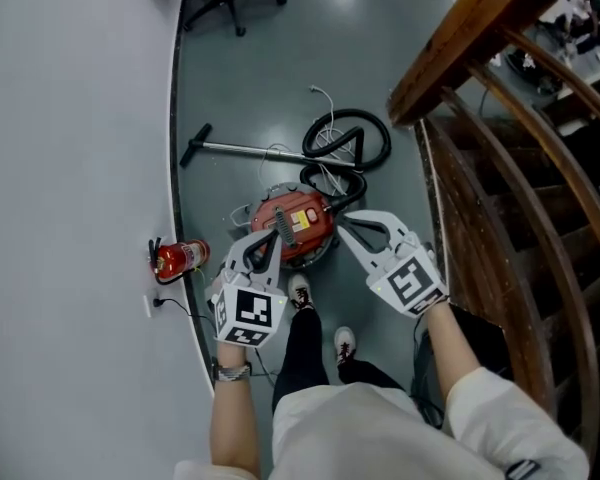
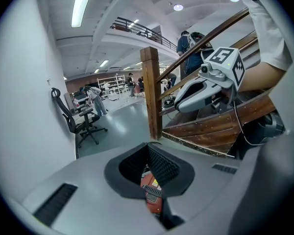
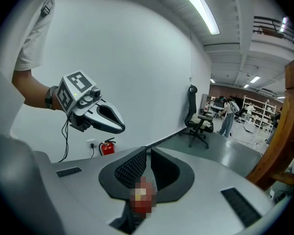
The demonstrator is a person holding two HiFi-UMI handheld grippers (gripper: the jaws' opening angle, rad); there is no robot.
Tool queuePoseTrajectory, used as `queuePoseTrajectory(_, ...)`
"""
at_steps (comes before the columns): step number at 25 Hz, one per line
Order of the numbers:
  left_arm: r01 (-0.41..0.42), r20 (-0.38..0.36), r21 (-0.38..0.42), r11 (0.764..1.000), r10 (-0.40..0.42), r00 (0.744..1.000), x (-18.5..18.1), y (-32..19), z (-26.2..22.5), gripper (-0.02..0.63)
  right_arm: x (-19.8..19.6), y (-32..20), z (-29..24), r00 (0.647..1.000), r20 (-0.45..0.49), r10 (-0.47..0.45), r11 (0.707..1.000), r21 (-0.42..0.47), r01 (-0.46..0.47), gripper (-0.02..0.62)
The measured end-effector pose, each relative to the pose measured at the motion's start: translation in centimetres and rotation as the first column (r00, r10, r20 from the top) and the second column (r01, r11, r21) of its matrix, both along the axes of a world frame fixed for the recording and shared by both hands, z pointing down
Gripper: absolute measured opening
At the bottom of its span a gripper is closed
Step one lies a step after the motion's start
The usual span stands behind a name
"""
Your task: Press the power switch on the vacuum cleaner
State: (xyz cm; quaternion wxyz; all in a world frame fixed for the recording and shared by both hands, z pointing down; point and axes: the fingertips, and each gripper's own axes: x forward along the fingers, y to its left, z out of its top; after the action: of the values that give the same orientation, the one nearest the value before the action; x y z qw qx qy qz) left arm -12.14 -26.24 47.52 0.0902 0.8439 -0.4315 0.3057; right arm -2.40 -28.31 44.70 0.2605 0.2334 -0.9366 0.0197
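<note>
Vacuum cleaner (image 1: 298,230) yellow label (image 1: 302,217) unreadable; left gripper (image 1: 269,238), right gripper (image 1: 343,219) jaws together, empty.

The vacuum cleaner (image 1: 298,223), a round red canister with a yellow label and black grille on top, sits upright on the grey floor (image 1: 280,58), its black hose (image 1: 352,131) coiled behind and metal wand (image 1: 245,149) lying flat.

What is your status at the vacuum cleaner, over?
Left gripper shut, empty. Right gripper shut, empty. Both over red vacuum cleaner, no contact. Hose beyond it, nothing between.
</note>
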Motion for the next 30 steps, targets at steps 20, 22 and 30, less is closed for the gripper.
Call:
queuePoseTrajectory(20, 0.084, -0.071, -0.088, 0.993, -0.09, 0.993, -3.5, -3.1, 6.0, -0.003, -1.5, -2.3, 10.5, 0.998, -0.061, 0.025, 0.981, -0.192, -0.036, 0.05)
queuePoseTrajectory(22, 0.082, -0.066, -0.099, 0.992, -0.089, 0.994, -3.7, -3.1, 6.6, -0.003, -1.7, -2.5, 11.2, 0.998, -0.067, 0.02, 0.978, -0.204, -0.033, 0.1)
queuePoseTrajectory(30, 0.071, -0.065, -0.143, 0.987, -0.081, 0.995, -4.4, -3.1, 9.2, -0.003, -1.4, -3.9, 15.4, 0.99, -0.098, 0.097, 0.958, -0.261, -0.12, 0.103)
